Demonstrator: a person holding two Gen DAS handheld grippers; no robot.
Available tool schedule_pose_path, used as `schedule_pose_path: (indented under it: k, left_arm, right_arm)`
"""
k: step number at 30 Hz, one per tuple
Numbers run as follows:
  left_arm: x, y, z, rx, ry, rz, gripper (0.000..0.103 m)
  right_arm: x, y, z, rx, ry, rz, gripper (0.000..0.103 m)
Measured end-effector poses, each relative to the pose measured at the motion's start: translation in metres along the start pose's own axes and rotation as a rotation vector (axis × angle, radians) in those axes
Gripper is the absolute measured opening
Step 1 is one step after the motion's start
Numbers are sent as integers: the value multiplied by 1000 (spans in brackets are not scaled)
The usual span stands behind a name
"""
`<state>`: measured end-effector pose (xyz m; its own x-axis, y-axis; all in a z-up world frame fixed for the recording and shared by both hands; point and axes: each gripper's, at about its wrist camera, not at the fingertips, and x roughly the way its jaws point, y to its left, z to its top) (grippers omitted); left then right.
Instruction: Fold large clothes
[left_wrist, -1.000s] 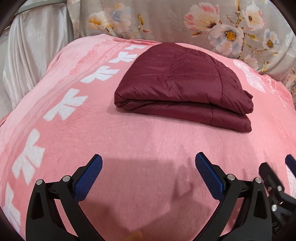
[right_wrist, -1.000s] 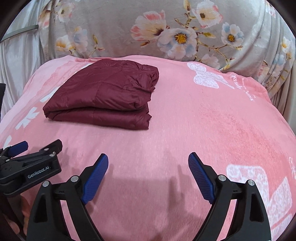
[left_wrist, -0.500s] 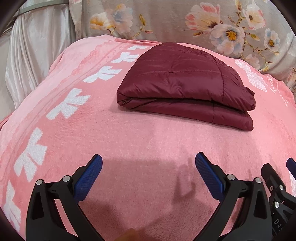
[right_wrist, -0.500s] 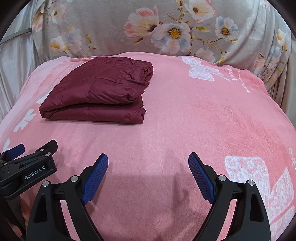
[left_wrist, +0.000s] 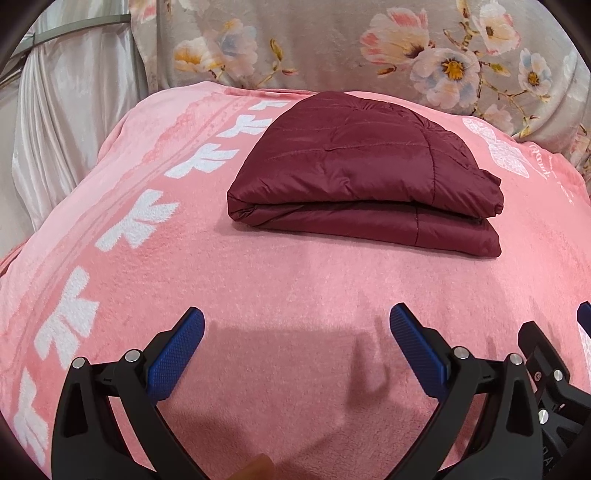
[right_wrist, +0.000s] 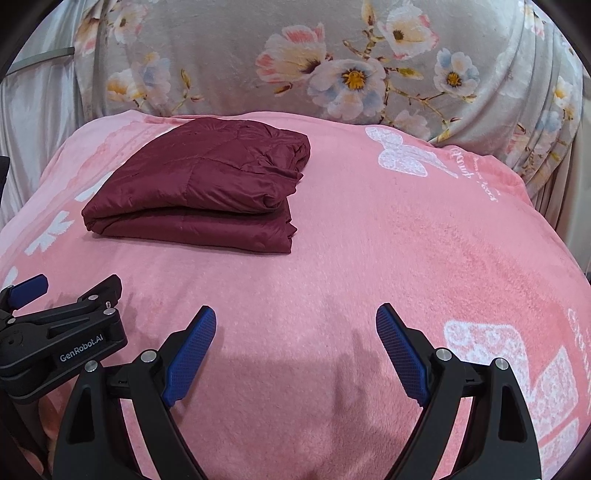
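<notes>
Maroon quilted jacket (left_wrist: 364, 181) lay folded at twelve o'clock on the pink blanket (left_wrist: 295, 295); both grippers' jaws released, folding apparently finished.

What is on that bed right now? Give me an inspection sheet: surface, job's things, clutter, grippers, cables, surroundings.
Surface: pink blanket with white motifs, covering the whole work area.
Job's things: maroon quilted jacket, folded into a layered stack, lying on the blanket's far half.
Clutter: nothing seen.
Grippers: left gripper open, nothing between its blue pads, hanging over bare blanket short of the jacket; right gripper open, also empty, beside it.
Cables: nothing seen.
Surroundings: grey floral cloth draped behind the blanket; pale satin fabric at the left with a thin grey bar across it.
</notes>
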<state>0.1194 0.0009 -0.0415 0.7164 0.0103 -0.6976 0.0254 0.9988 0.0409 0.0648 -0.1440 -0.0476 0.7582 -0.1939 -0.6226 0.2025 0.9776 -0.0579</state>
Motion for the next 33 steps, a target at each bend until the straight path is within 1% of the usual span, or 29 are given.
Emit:
schedule_pose_path:
  k: [22, 33]
  left_arm:
    - [-8, -7, -1, 37, -43, 17, 98]
    - [-9, -8, -2, 37, -45, 19, 98]
  right_arm:
    - [-3, 6, 0, -11, -18, -14, 86]
    - [-3, 4, 0, -12, -20, -13, 86]
